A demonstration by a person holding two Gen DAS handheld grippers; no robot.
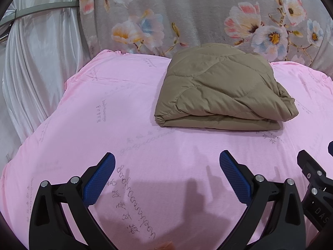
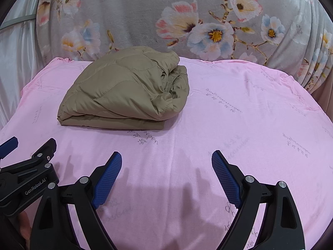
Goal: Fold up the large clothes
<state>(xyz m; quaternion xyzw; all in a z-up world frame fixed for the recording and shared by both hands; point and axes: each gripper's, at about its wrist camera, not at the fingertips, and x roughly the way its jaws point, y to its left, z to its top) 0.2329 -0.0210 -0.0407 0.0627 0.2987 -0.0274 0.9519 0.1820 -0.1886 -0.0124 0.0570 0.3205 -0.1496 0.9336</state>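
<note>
Your pink sheet (image 1: 83, 125) fills almost everything here, stretched flat over the bed, faint grey script printed across it. Behind it hangs the grey floral blanket (image 1: 197, 10), and off to your left, white satin drapes (image 1: 31, 62).

On the sheet, toward the far side, there's the khaki quilted jacket (image 1: 218, 87), already folded into a thick packet. Its neat folded edge faces you; the looser, bunched layers sit on its right end. From the right wrist view it lies to the left of centre (image 2: 124, 91), well apart from both tools.

Now your tools. The left tool (image 1: 167, 166) hovers low over the near part of the sheet, pointing straight ahead toward the jacket, blue pads spread wide and holding nothing. The right tool (image 2: 166, 166) sits just beside it, level with it and aimed the same way, also gaping with nothing between the pads. Each one shows at the edge of the other's view, and both throw soft shadows on the pink cloth below.
</note>
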